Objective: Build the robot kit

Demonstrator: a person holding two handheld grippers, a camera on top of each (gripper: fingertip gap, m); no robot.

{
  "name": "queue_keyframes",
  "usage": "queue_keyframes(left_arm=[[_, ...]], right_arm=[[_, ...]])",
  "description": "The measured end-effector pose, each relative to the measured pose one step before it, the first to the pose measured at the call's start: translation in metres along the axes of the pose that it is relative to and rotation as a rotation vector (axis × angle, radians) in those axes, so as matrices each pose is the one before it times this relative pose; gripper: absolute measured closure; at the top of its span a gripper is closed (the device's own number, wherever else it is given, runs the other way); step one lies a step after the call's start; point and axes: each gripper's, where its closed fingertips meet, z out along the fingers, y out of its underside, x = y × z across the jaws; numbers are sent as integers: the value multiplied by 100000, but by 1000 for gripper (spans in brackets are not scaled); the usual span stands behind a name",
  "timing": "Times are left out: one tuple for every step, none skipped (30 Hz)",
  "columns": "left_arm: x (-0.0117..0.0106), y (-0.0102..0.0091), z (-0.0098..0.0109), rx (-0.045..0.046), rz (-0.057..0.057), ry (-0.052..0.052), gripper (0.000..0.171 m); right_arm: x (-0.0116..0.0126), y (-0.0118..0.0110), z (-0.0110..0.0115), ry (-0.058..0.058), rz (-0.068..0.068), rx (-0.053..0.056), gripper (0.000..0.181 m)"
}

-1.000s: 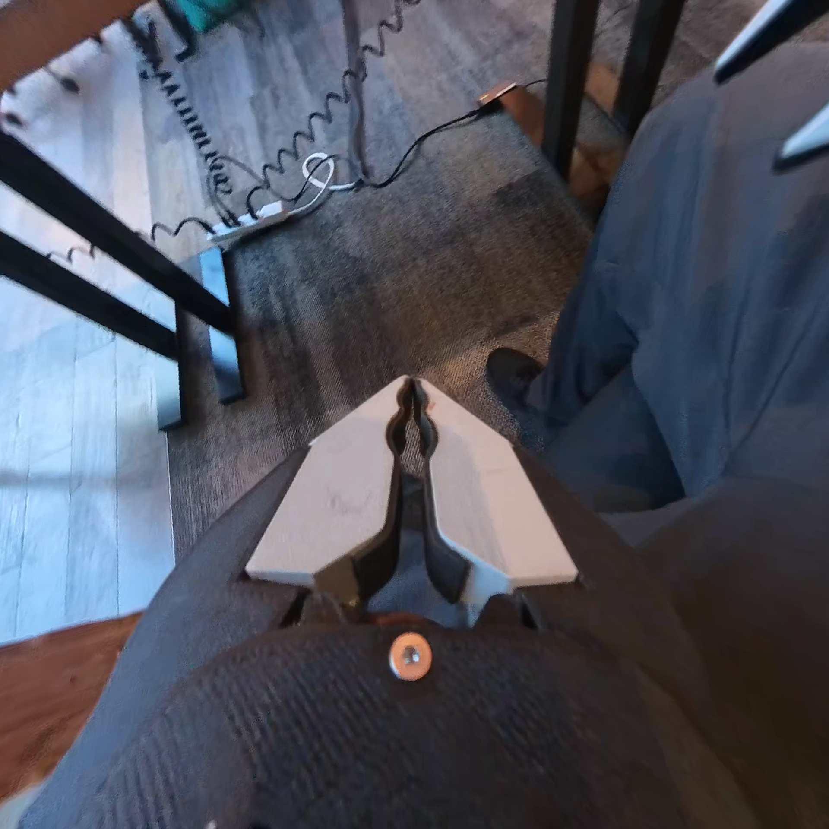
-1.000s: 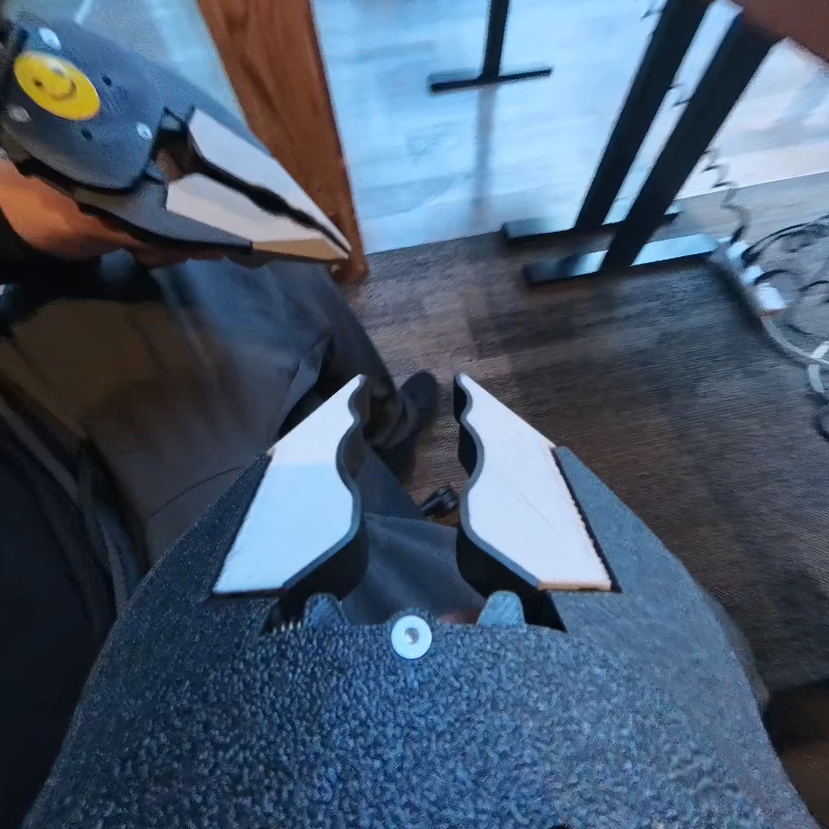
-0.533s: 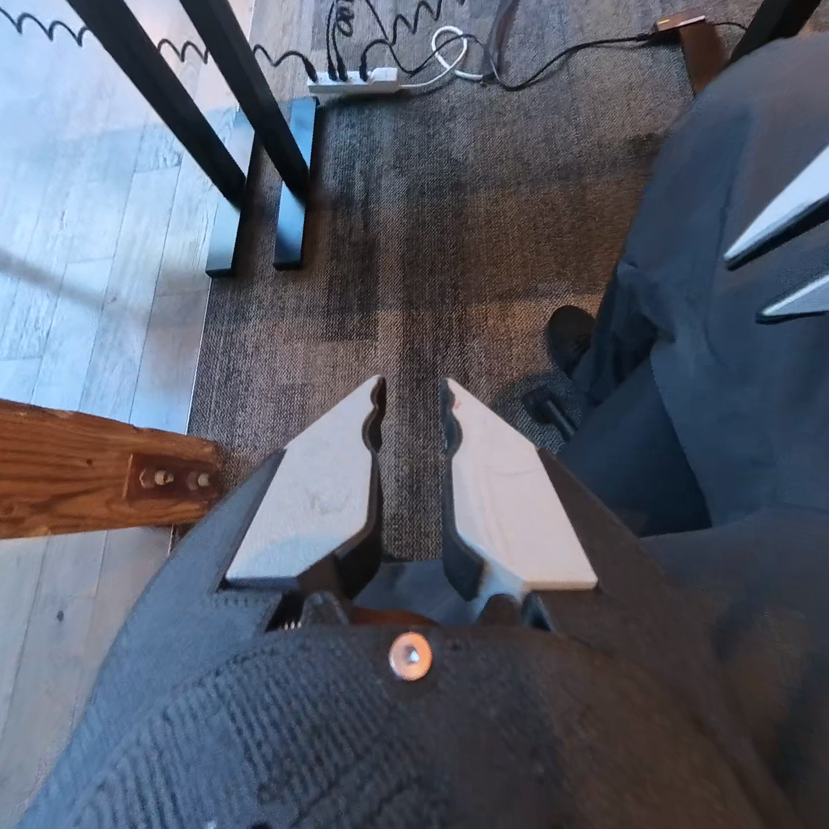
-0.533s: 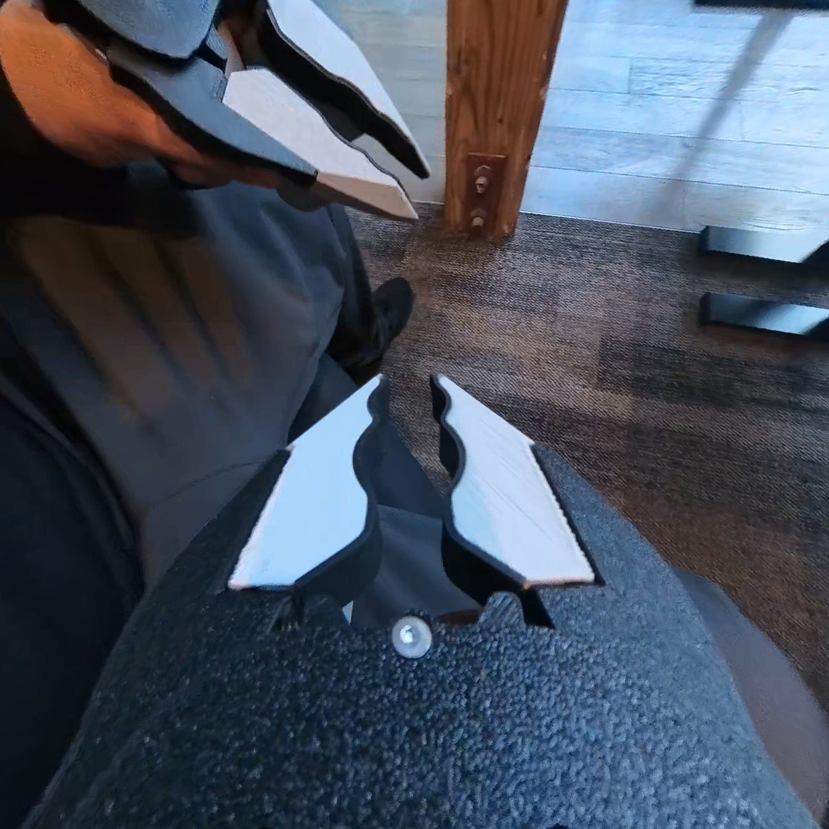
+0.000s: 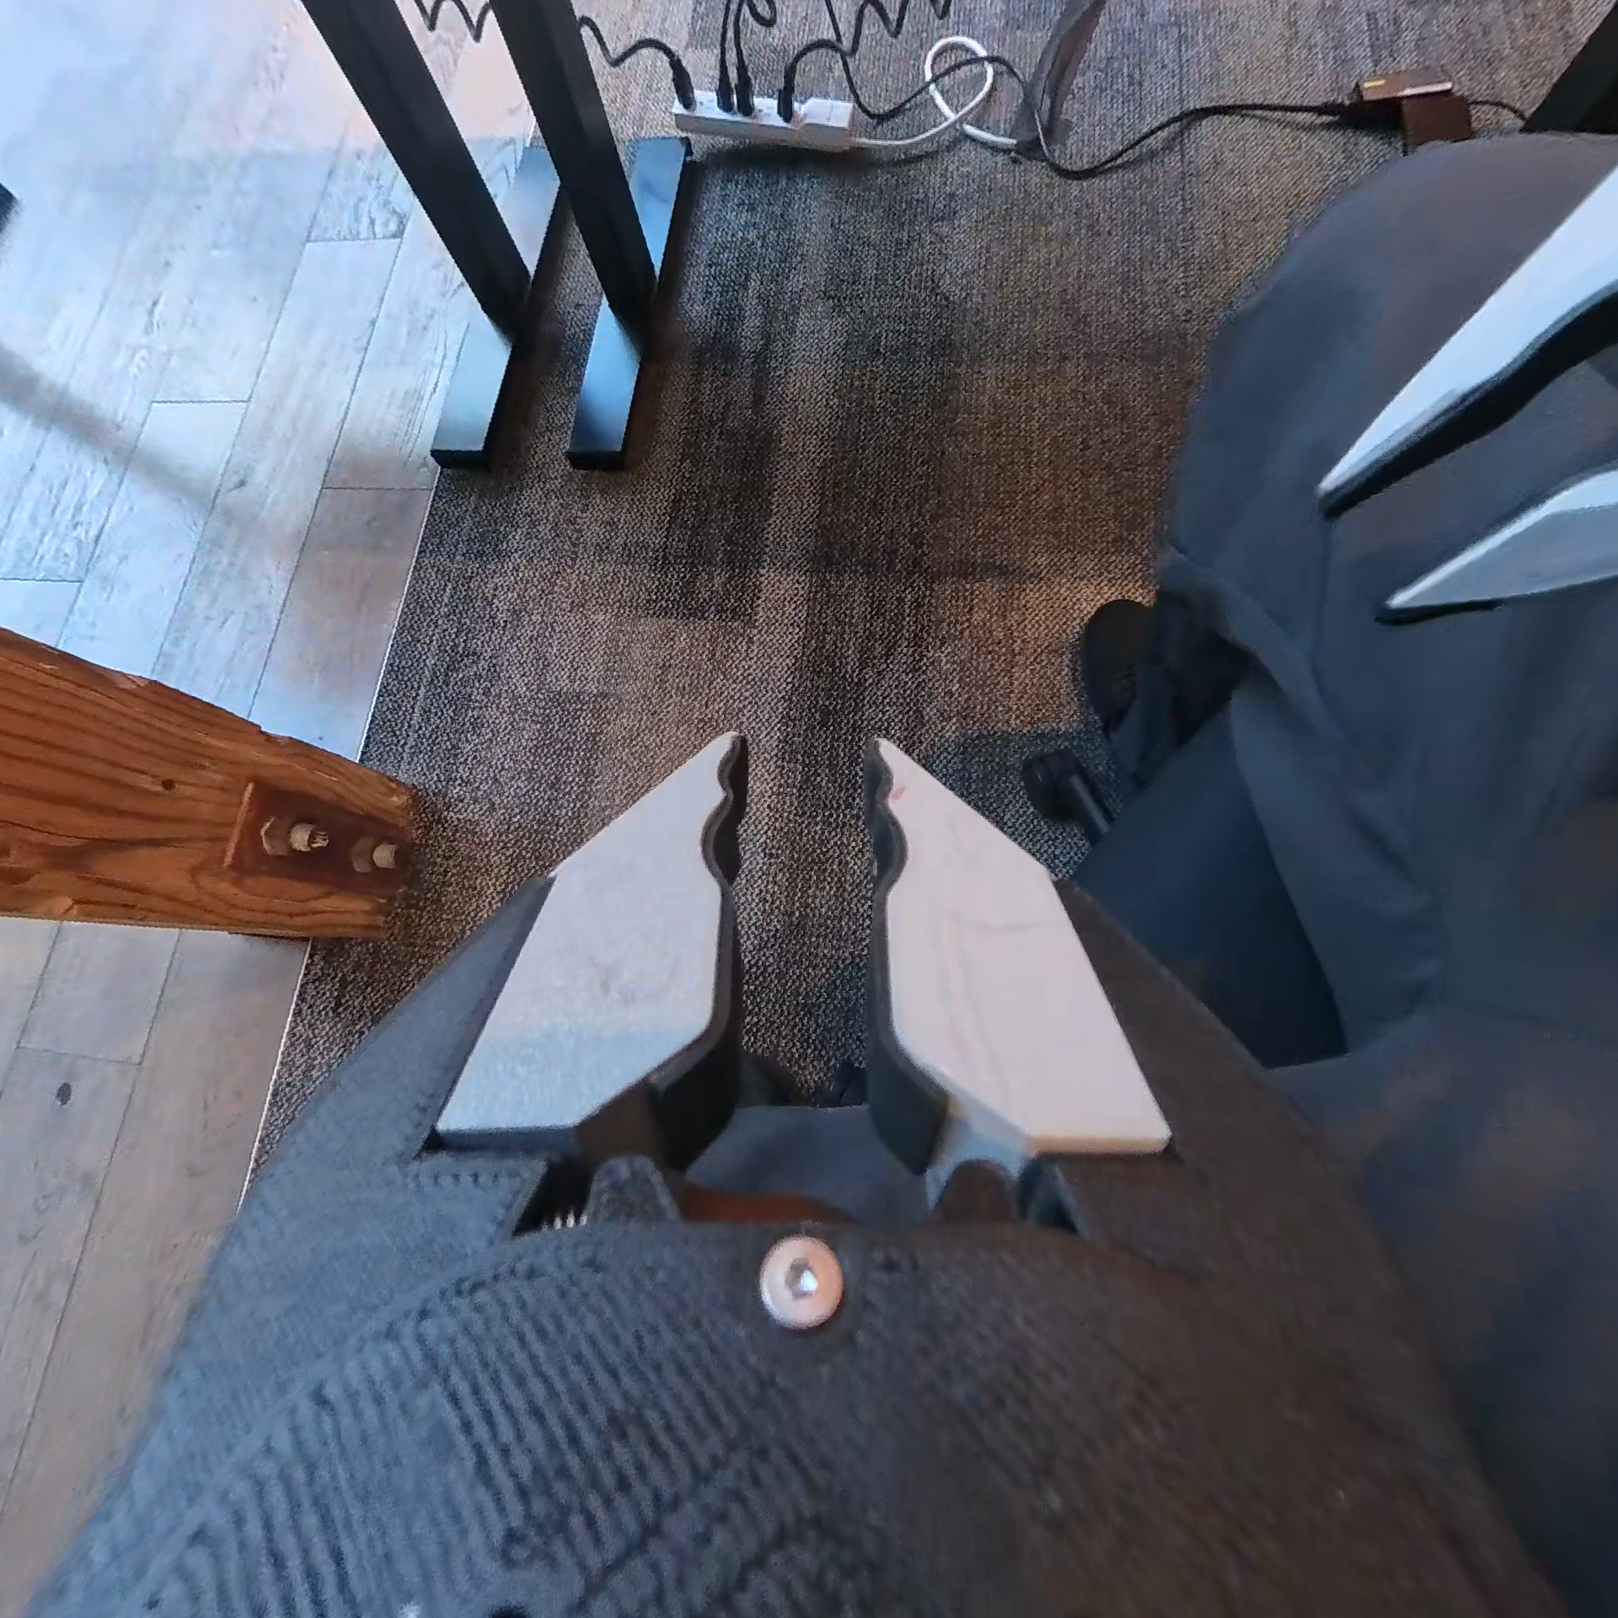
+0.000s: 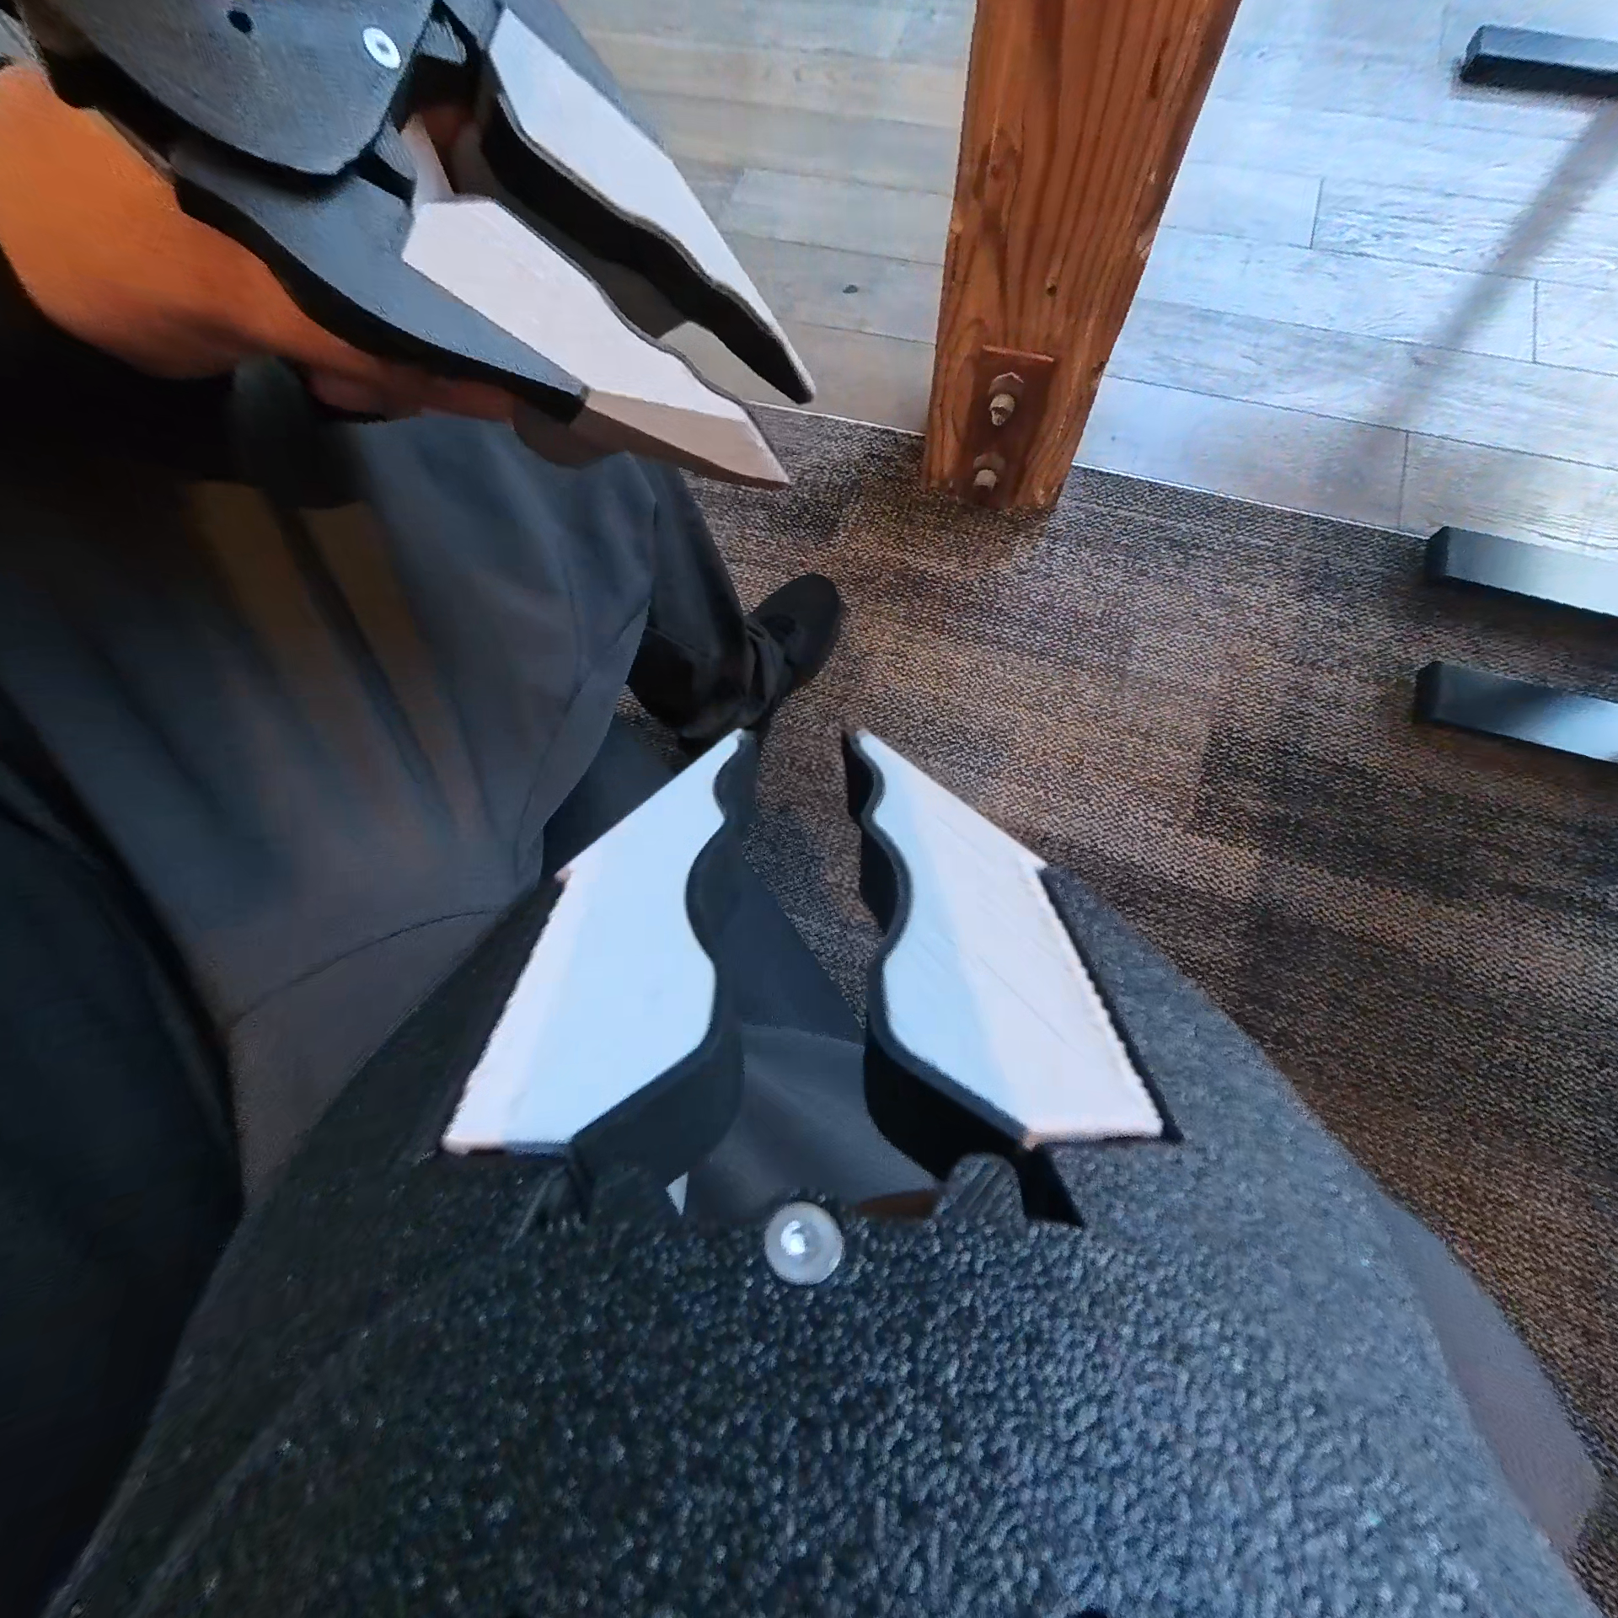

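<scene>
— Both tongs, how were they set?

— My left gripper [image 5: 805, 753] stood with its fingers narrowly parted, nothing between them, pointing down at the grey carpet [image 5: 875, 455]. My right gripper [image 6: 792, 744] was the same: a slim gap, nothing gripped.

— What edges bounded you?

— For the left, a wooden post [image 5: 175, 840] lay at nine o'clock, its foot on the seam where carpet meets plank floor [image 5: 175, 289]. Black table legs [image 5: 560, 263] stood at eleven, a white power strip [image 5: 762, 118] with cables at twelve.

— And open room?

— Bare carpet ran from the left fingertips toward twelve. My trouser leg [image 5: 1366, 613] and black shoe [image 6: 788, 630] closed off the left gripper's three o'clock; from the right wrist view they lay at ten and the post at one.
</scene>
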Motion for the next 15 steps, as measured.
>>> queue_keyframes(left_arm=[[37,45,176,2,295,-148,147],[16,18,275,-412,847,-372,148],[47,-64,323,-518,794,-286,147],[207,-182,308,-513,-132,791,147],[358,-385,235,41,-1002,1900,147],[334,-582,195,1385,-1185,1829,146],[278,-600,267,1716,-936,1398,147],[279,-446,425,830,-566,1516,147],[287,-243,557,-122,49,1636,147],[239,-85,661,-783,808,1466,147],[163,-41,720,-901,1411,1179,147],[59,-77,742,-771,1476,854,147],[-33,-239,781,-535,839,867,147],[-81,-519,807,707,301,1168,146],[-143,-671,890,1817,306,1348,147]], right_arm=[[73,-25,-190,959,38,718,161],[105,118,-162,928,68,72,162],[93,222,-138,564,416,-368,161],[132,230,-193,480,1056,-184,161],[148,179,-267,334,1703,268,161],[143,89,-330,-92,2046,706,161],[180,9,-364,-229,2524,956,161],[175,-54,-422,-631,3339,1214,161],[83,-63,-444,-1292,3917,1484,160],[63,-15,-460,-1505,3840,1487,160],[150,73,-444,-892,3054,1310,159],[290,128,-427,-42,2336,1383,159],[395,122,-404,36,2602,2009,159],[414,101,-361,-752,4206,2369,160],[437,4,-332,-1670,6034,2889,160]])
